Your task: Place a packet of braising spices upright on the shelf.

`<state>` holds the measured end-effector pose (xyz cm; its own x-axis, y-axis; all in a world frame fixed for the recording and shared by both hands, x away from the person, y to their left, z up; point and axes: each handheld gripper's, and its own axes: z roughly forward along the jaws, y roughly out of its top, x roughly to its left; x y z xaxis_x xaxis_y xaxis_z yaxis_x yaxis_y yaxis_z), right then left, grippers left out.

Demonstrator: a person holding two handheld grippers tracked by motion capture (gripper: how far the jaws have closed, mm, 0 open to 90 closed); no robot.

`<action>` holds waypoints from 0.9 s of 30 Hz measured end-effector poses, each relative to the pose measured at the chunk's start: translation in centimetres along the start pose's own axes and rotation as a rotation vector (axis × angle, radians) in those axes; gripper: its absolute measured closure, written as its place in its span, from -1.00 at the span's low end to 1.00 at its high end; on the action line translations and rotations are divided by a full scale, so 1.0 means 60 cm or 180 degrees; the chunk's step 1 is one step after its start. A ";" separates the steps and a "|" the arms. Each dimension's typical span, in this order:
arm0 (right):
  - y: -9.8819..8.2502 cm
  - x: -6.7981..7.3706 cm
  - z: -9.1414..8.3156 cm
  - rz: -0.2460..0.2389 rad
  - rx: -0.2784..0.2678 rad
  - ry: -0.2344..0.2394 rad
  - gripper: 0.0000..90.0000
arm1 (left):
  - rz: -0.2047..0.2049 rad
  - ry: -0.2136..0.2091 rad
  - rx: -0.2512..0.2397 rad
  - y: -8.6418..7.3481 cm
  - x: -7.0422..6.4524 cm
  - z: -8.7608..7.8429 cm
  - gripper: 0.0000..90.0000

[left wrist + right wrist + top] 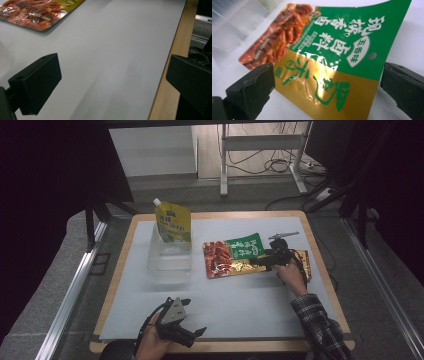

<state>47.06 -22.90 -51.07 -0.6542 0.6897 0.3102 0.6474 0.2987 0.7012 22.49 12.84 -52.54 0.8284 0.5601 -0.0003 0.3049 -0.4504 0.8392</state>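
High view puts the green, gold and red snack packet (235, 256) flat on the white mat right of centre, with the right gripper (267, 258) at its right end. Right gripper view shows its jaws spread wide, one on each side of the packet's gold end, clamping nothing yet. I judge the step in hand to be a pick-up of that packet: the jaws should slide under and over one thin edge, not press down on the flat face, and close only once the foil sits between the pads. The right hand (290, 272) reaches in from the lower right. At lower centre, the left gripper (192, 333) rests near the table's front edge, gaping and empty. A yellow spouted pouch (172, 225) stands in a clear container (169, 262) at centre left.
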 end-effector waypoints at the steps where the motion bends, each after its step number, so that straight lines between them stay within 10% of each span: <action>1: 0.000 0.000 0.001 0.0045 0.0023 0.0115 -0.97 | 0.0002 0.0004 0.0000 0.000 0.000 0.000 -1.00; 16: -0.001 0.014 0.026 0.0063 0.0231 0.0103 -0.94 | 0.0055 0.0006 0.0045 0.001 -0.002 0.002 -1.00; 27: 0.005 0.010 0.019 0.0199 0.0224 -0.0157 0.00 | 0.0070 0.0008 0.0062 0.001 -0.003 0.003 -1.00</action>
<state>47.30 -21.67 -51.38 -0.5929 0.7395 0.3188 0.7133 0.2985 0.6341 22.46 12.59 -52.62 0.8338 0.5517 0.0195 0.2957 -0.4761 0.8282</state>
